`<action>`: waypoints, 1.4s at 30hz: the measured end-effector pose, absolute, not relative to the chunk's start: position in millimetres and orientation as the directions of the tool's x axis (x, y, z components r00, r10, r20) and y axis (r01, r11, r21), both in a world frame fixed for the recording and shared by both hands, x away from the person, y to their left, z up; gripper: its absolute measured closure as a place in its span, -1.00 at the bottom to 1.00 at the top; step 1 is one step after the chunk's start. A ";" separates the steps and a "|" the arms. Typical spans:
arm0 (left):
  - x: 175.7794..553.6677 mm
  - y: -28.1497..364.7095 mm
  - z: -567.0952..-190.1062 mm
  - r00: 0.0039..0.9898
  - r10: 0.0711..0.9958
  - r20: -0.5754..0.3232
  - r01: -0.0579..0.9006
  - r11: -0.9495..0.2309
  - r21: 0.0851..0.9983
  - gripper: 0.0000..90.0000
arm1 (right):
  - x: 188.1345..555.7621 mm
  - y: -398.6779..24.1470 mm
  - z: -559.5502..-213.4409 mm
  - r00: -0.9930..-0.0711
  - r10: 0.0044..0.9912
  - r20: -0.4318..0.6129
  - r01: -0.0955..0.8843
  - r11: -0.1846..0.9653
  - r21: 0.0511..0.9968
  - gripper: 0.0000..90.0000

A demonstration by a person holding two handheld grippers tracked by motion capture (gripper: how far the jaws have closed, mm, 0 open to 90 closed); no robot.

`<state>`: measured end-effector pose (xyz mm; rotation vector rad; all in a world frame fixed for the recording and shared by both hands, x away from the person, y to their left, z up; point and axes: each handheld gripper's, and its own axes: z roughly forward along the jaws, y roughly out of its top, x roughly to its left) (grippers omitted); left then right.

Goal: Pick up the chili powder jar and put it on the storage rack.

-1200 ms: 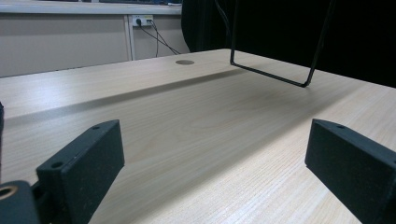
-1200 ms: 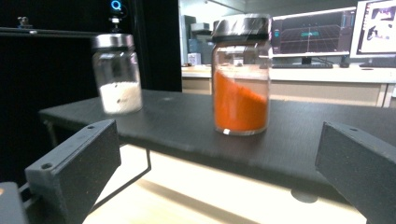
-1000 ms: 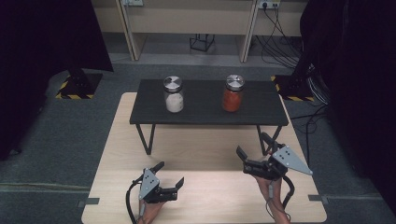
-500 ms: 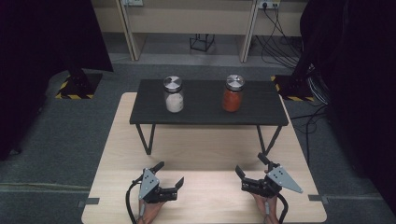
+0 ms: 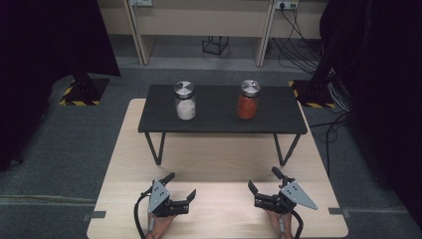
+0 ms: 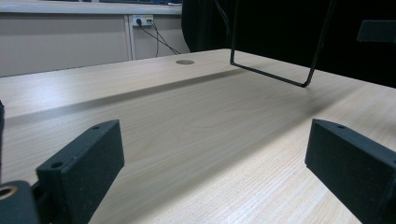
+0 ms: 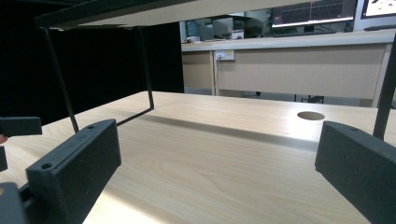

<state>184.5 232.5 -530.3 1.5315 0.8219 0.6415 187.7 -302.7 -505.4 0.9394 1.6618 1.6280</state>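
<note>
Tongs first: the left tongs (image 5: 180, 186) and right tongs (image 5: 263, 180) both rest low at the near edge of the bench (image 5: 224, 159), jaws spread wide with nothing between them. Beyond stands a black shelf (image 5: 219, 122) on thin wire legs, carrying a white-filled jar (image 5: 185, 100) and an orange-filled jar (image 5: 248, 99), well apart. A clean pick, I'd judge, means lifting clear of the shelf's front edge, then closing squarely on the jar's body below the lid.
</note>
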 end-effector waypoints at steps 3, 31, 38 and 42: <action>184.5 232.5 -530.3 0.595 0.801 -0.060 0.136 -0.026 0.990 -0.92 | 187.9 -301.1 -509.3 -0.549 0.835 0.041 0.067 -0.005 0.998 -0.99; 184.7 233.3 -530.3 0.593 0.802 -0.069 0.144 -0.021 0.989 -0.92 | 189.9 -300.1 -517.2 -0.519 0.853 0.065 0.096 -0.017 0.995 -1.00; 184.2 233.8 -530.6 0.588 0.805 -0.078 0.149 -0.013 0.989 -0.92 | 189.5 -300.0 -517.2 -0.516 0.854 0.065 0.096 -0.018 0.995 -1.00; 184.2 234.3 -530.8 0.587 0.806 -0.083 0.150 -0.008 0.989 -0.92 | 189.1 -299.9 -517.3 -0.515 0.855 0.066 0.096 -0.019 0.995 -1.00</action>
